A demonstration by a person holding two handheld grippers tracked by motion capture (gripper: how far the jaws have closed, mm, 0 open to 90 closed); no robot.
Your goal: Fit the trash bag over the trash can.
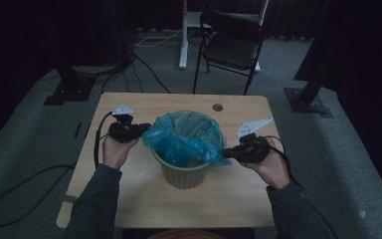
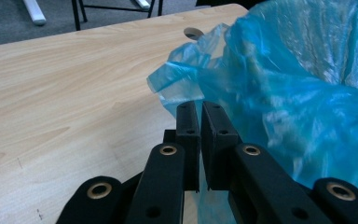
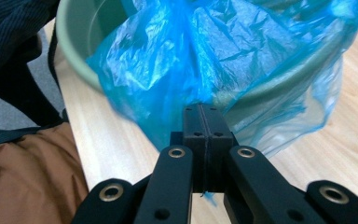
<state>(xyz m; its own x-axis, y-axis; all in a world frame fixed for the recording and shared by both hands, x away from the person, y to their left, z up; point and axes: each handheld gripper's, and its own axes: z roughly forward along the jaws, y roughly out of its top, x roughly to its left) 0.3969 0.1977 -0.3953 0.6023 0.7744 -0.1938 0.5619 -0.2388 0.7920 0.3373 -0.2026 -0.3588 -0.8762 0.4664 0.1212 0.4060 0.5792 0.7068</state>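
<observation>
Bin blocked the middle of the table; edges lay free.

The green bin (image 1: 185, 172) with its blue bag (image 1: 186, 137) stood at table (image 1: 144, 199) centre, closing the path between the left gripper (image 1: 138, 130) at nine o'clock and the right gripper (image 1: 229, 153) at three. Bare wood lay open at six and twelve o'clock, where a small hole (image 1: 217, 107) was. A folding chair (image 1: 231, 45) stood beyond twelve.

The bag (image 1: 186, 137) in the middle of the high view is bright blue and see-through, with shiny crinkles. The bin (image 1: 185, 174) under it is pale green. The bench (image 1: 229, 194) is light brown wood with wavy grain lines. Both grippers, left (image 1: 142, 130) and right (image 1: 227, 154), are black, with small gold rings near the bottom of their own views. The chair (image 1: 231, 42) at the top is black. The floor (image 1: 25, 144) is grey.
</observation>
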